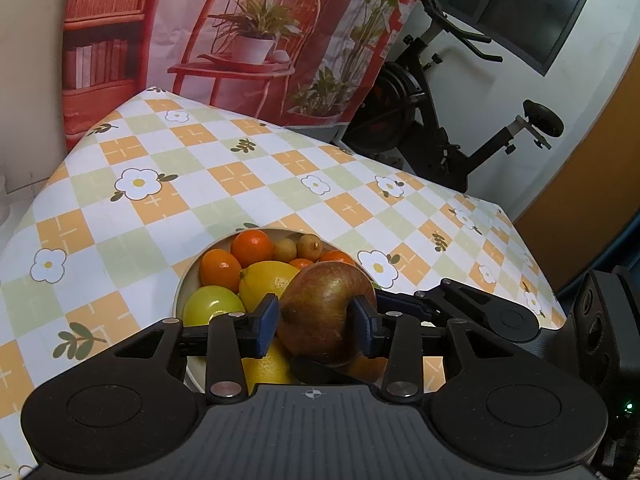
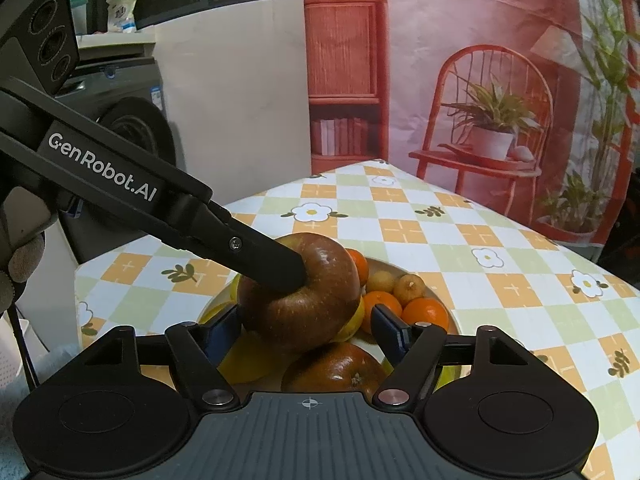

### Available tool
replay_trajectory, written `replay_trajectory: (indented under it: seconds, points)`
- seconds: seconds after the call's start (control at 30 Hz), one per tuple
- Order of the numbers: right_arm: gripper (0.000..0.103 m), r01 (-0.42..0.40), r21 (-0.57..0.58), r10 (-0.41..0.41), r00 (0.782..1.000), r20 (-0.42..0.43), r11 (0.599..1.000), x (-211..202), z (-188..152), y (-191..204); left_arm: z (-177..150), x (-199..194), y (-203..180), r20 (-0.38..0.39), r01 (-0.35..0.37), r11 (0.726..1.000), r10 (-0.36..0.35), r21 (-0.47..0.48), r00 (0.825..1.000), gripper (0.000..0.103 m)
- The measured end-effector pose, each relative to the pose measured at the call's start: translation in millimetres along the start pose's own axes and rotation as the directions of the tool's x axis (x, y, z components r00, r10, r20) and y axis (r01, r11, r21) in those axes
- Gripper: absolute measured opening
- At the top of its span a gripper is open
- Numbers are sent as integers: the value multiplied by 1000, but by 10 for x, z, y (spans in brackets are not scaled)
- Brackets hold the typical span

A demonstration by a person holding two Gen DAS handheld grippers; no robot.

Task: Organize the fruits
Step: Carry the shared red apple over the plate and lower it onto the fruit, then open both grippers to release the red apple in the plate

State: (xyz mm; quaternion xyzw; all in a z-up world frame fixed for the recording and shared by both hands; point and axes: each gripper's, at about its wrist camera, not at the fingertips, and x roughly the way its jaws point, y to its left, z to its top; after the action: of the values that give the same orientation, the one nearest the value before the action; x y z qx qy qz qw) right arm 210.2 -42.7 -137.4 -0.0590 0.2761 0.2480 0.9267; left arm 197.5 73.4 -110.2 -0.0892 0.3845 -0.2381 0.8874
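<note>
Reddish-brown skin with a yellow-green flush and pale flecks: that's the apple (image 1: 320, 312), and it is sitting high over the heap in the bowl (image 1: 180, 284), right at the near side. The left gripper (image 1: 315, 322) has it pinched, one blue pad flat on its left flank, the other pushed into the dimple on its right. From the right wrist view the same finger (image 2: 260, 260) comes slanting down from the upper left and buries its tip in that hollow. Whether the apple also rests on the fruit below, I cannot tell. The right gripper (image 2: 306, 332) stands spread around it, the left pad just beside the skin, the right pad clear of it, nothing gripped. A gloved hand (image 2: 16, 272) shows at the left edge of the right wrist view. Under the apple lie a second apple (image 2: 334, 368), a lemon (image 1: 268, 284) and a glossy yellow-green fruit (image 1: 212, 308); behind them oranges (image 1: 252, 248) and small brown round fruits (image 1: 310, 246). The bowl stands on a checked tablecloth (image 1: 200, 160) with daisies. Beyond hangs a printed backdrop (image 1: 240, 40) of a red chair and plants, with an exercise bike (image 1: 440, 120) to its right.
</note>
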Motion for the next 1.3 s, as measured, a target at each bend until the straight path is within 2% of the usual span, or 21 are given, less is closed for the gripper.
replay_trajectory:
  seconds: [0.6,0.73,0.93,1.17,1.3]
  points:
    - [70,13,21,-13,1000,6,1000,-87,-47,-20,-39,-115,11,19,-47,999,47,-4,999,56]
    - [73,17,24,-17,1000,5,1000,-110,-54,-21,-58,-153,0,24,-56,998,56,0,998,57]
    - [77,19,24,-19,1000,7,1000,-143,-63,-3,-102,-260,-24,53,-70,998,70,6,996,64]
    - [83,31,36,-32,999,15,999,-246,-111,31,-217,-424,-80,110,-136,990,131,35,985,72]
    - [89,50,55,-52,998,29,997,-343,-135,23,-300,-535,-109,146,-178,983,169,52,975,74]
